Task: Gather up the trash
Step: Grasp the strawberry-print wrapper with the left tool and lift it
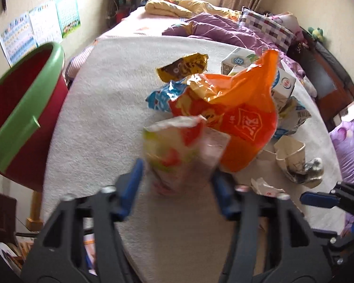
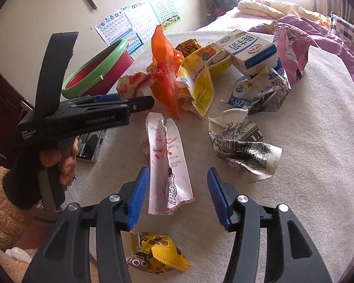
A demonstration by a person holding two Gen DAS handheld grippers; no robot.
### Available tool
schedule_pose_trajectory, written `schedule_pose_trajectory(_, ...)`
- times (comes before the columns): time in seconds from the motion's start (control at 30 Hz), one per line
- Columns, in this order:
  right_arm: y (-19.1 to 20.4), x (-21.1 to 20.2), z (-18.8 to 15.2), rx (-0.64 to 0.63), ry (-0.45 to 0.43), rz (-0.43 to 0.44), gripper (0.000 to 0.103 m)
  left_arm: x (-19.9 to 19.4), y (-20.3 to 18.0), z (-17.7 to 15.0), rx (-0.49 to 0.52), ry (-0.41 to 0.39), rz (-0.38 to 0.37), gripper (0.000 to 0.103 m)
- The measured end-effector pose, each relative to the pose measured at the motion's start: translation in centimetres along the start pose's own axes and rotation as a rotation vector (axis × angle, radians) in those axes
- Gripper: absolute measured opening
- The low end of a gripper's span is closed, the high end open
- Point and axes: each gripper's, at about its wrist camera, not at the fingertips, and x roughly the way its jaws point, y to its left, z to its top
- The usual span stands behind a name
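Note:
A blurred strawberry-print packet (image 1: 181,151) lies between the blue pads of my left gripper (image 1: 177,188); the pads stand close at its sides, and no squeeze shows. From the right wrist view the left gripper (image 2: 139,100) reaches toward that packet (image 2: 129,85). A torn pink wrapper (image 2: 167,165) lies flat on the bed between the pads of my right gripper (image 2: 178,197), which is open and apart from it. The red tub with a green rim (image 1: 30,108) (image 2: 94,83) stands at the bed's left edge.
An orange bag (image 2: 165,75), milk cartons (image 2: 250,49), a black-and-white paper (image 2: 240,146) and a yellow wrapper (image 2: 158,252) lie on the white blanket (image 2: 306,141). A phone (image 2: 92,146) lies by the person's hand (image 2: 63,162). Purple quilt (image 1: 224,28) lies behind.

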Motion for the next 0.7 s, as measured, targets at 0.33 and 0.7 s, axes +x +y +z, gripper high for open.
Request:
schedule_pose_trajectory(0.33, 0.8, 1.0, -0.1, -0.012, 0.024, 0.021, 0.051, -4.1, -0.7, -1.7, -0.043, -0.121, 0.019, 0.041)
schedule_pose_trajectory(0.7, 1.1, 1.5, 0.7, -0.017, 0.016, 0.029, 0.051, -5.8, -1.0, -1.0, -0.024, -0.156, 0.033, 0.043)
